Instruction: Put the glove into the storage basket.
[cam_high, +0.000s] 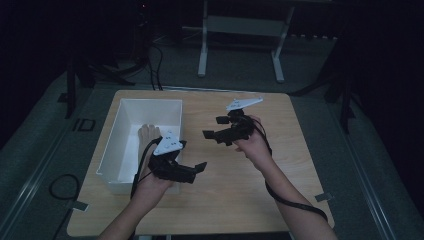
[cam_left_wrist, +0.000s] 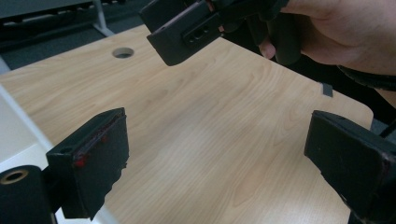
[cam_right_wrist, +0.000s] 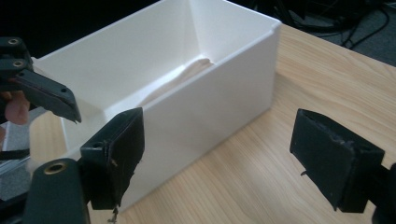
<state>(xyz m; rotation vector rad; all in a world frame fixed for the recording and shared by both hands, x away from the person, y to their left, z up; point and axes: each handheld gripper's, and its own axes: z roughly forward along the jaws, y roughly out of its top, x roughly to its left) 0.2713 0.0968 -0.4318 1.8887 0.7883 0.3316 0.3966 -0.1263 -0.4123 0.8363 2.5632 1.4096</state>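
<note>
Box: a white box (cam_high: 125, 131) stands on the left half of the table (cam_high: 240, 185), open side up; in the right gripper view its near wall (cam_right_wrist: 210, 102) faces the camera.
Inside the box: a pale, flat thing (cam_high: 148, 134) lies on the floor of the box; what it is I cannot tell.
Left claw: the left claw (cam_high: 196, 170) hangs just beside the box's right wall, jaws spread wide, nothing between them.
Right claw: the right claw (cam_high: 216, 128) is held over the middle of the table, jaws spread, holding nothing, pointed toward the box.
Progress: judging by this, either the thing is already dropped in and the work is near done, or no pick has begun.
</note>
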